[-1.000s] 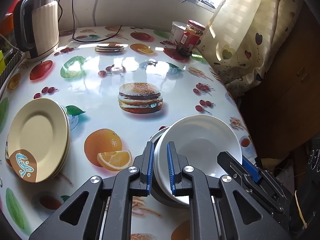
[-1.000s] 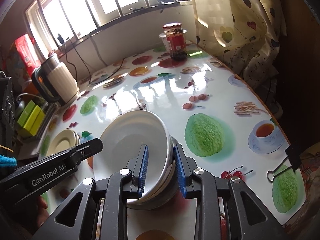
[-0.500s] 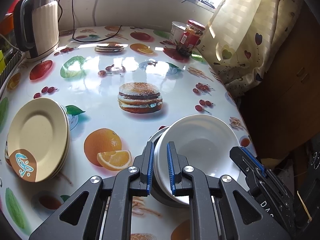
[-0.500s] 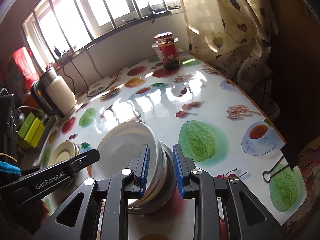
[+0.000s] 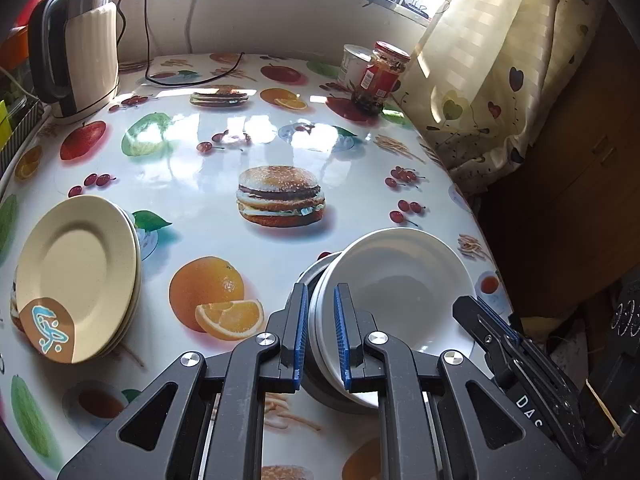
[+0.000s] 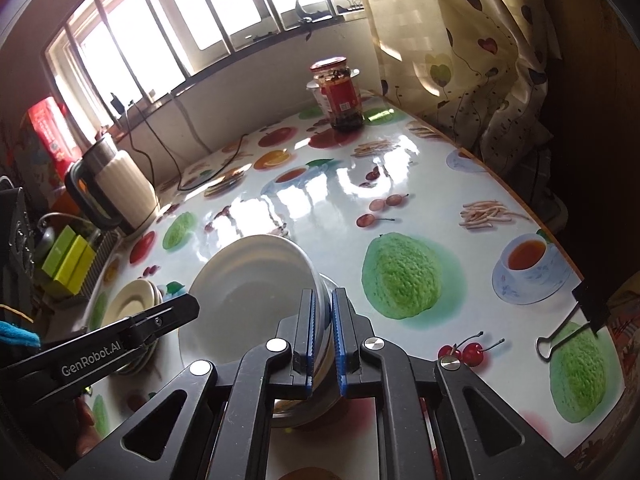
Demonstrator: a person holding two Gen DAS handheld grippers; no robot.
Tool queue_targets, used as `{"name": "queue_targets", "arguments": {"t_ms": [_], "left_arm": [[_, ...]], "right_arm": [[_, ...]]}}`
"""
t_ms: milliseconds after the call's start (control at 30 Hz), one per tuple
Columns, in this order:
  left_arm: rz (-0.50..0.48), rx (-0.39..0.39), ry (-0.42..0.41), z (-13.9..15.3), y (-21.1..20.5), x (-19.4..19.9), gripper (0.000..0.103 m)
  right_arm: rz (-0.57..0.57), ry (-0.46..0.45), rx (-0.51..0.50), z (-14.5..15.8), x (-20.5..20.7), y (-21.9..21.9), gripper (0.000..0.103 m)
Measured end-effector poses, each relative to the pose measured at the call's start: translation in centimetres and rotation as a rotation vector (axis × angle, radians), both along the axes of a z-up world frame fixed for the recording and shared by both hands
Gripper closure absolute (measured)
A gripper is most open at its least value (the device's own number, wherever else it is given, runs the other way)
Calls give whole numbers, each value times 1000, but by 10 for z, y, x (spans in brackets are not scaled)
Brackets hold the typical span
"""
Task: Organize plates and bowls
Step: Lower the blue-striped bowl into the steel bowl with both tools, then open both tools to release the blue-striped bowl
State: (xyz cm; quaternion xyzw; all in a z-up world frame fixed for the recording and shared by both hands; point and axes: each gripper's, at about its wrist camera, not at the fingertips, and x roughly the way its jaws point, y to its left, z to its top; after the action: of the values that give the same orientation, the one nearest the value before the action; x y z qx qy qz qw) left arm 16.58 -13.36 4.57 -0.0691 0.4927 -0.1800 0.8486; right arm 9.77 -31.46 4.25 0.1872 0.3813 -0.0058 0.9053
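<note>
A stack of white bowls (image 5: 400, 284) sits on a grey metal bowl near the table's front right edge. My left gripper (image 5: 320, 332) is shut on the near left rim of the white bowls. My right gripper (image 6: 324, 332) is shut on the opposite rim of the same stack (image 6: 256, 280), which tilts up on that side. The right gripper also shows in the left wrist view (image 5: 516, 348). A stack of cream plates (image 5: 76, 276) lies at the left, also visible in the right wrist view (image 6: 132, 304).
A kettle (image 5: 76, 44) stands at the back left with its cord across the table. A red-lidded jar (image 5: 380, 76) and a white tub stand at the back right by the curtain (image 5: 500, 60). A binder clip (image 6: 568, 324) hangs on the right table edge.
My right gripper has closed from a wide gap onto the bowls' rim and drawn back and up, tilting the stack. My left gripper has held still.
</note>
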Motion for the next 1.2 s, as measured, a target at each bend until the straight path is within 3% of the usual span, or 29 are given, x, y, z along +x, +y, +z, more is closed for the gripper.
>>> {"name": "queue_targets", "arguments": {"t_ms": [533, 800, 967, 1200], "left_arm": [[1, 5, -68, 5, 15, -17, 87], [23, 11, -129, 5, 35, -34, 76], [26, -27, -111, -2, 43, -35, 68], [15, -59, -92, -15, 45, -34, 68]], "right_arm": [[-18, -72, -24, 15, -22, -7, 84], [-31, -100, -34, 10, -39, -13, 66], [-35, -80, -31, -2, -46, -19, 59], [-43, -56, -5, -19, -50, -28, 58]]}}
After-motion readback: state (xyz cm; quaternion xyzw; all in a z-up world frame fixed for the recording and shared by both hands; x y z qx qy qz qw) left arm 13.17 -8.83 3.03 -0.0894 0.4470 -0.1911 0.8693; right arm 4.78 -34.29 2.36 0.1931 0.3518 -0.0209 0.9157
